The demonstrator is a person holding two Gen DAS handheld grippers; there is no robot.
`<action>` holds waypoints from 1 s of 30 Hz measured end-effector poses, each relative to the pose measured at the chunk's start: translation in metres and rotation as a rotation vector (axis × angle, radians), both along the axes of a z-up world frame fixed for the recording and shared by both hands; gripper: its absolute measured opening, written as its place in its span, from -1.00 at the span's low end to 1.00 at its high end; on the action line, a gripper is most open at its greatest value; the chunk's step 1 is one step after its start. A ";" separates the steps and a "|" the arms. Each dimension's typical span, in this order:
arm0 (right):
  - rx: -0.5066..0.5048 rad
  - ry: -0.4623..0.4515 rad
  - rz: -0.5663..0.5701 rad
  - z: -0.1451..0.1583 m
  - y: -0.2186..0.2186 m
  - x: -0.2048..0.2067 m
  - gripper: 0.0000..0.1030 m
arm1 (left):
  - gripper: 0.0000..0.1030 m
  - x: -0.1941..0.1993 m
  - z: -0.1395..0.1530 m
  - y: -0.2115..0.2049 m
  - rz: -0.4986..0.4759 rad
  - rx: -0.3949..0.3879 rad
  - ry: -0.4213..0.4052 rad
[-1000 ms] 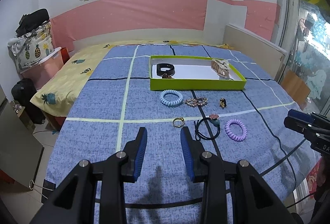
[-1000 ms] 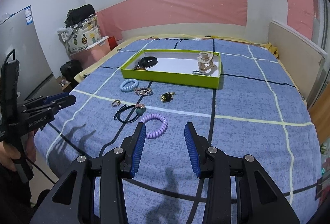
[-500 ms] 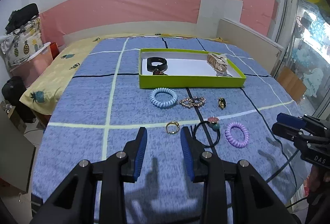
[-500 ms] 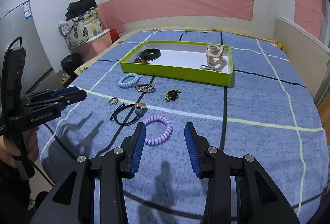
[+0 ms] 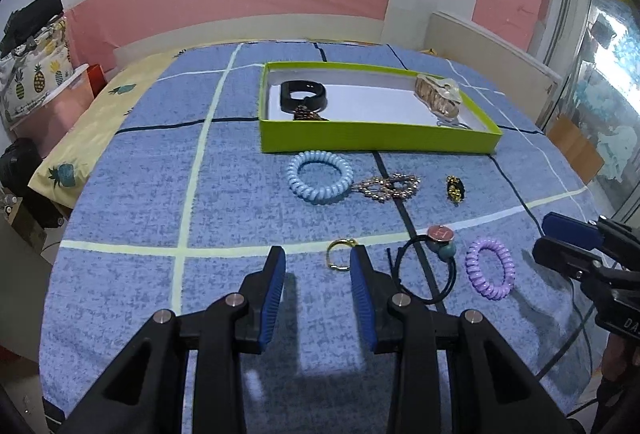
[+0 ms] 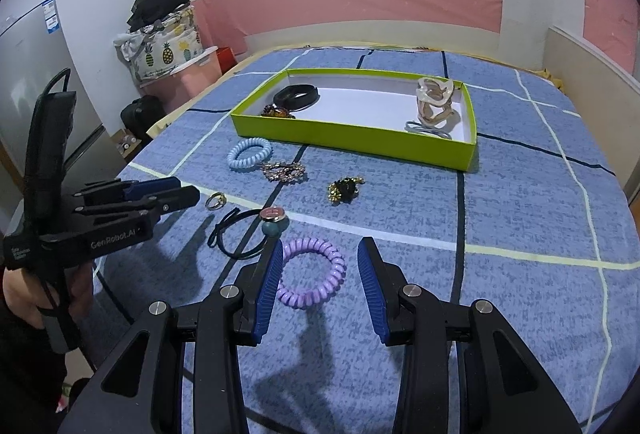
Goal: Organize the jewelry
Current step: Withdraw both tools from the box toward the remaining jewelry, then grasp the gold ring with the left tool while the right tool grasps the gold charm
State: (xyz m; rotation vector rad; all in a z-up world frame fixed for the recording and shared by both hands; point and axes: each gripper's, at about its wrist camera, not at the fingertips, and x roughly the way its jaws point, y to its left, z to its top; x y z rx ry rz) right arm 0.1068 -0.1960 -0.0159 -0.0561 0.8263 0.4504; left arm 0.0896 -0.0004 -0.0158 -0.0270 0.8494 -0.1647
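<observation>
A lime-green tray (image 5: 376,144) (image 6: 352,138) sits on the blue bedspread and holds a black band (image 5: 304,96), a beige hair claw (image 5: 438,96) and small pieces. In front of it lie a light-blue spiral tie (image 5: 320,182), a rhinestone clip (image 5: 390,188), a black-gold brooch (image 5: 455,189), a gold ring (image 5: 339,260), a black elastic with a pink charm (image 5: 430,270) and a purple spiral tie (image 5: 490,268) (image 6: 312,272). My left gripper (image 5: 318,266) is open, just short of the gold ring. My right gripper (image 6: 320,262) is open, its fingers on either side of the purple tie.
The bed's near edge drops off close below both grippers. A beige headboard panel (image 5: 492,50) stands at the right. A pineapple-print bag (image 6: 160,50) and a pink bin (image 6: 192,78) stand on the floor to the left.
Both grippers have moved forward and down toward the jewelry. The left one has closed in on the gold ring, the right one on the purple tie. Both stayed open.
</observation>
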 end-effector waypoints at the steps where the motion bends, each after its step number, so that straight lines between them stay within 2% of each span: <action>1: 0.001 0.001 -0.002 0.000 -0.001 0.001 -0.22 | -0.32 0.000 0.000 -0.001 -0.009 -0.005 0.000; 6: 0.009 0.009 -0.004 -0.002 -0.001 0.005 -0.22 | -0.32 0.006 -0.004 -0.010 -0.034 -0.004 0.014; 13: 0.013 0.018 0.005 -0.005 0.000 0.011 -0.22 | -0.33 0.016 -0.014 -0.019 -0.035 0.040 0.040; 20: 0.016 0.031 0.006 -0.009 0.000 0.020 -0.22 | -0.55 0.019 -0.016 -0.022 -0.027 0.059 0.032; 30: 0.006 0.049 0.008 -0.014 0.007 0.042 -0.22 | -0.56 0.019 -0.015 -0.017 -0.035 0.015 0.032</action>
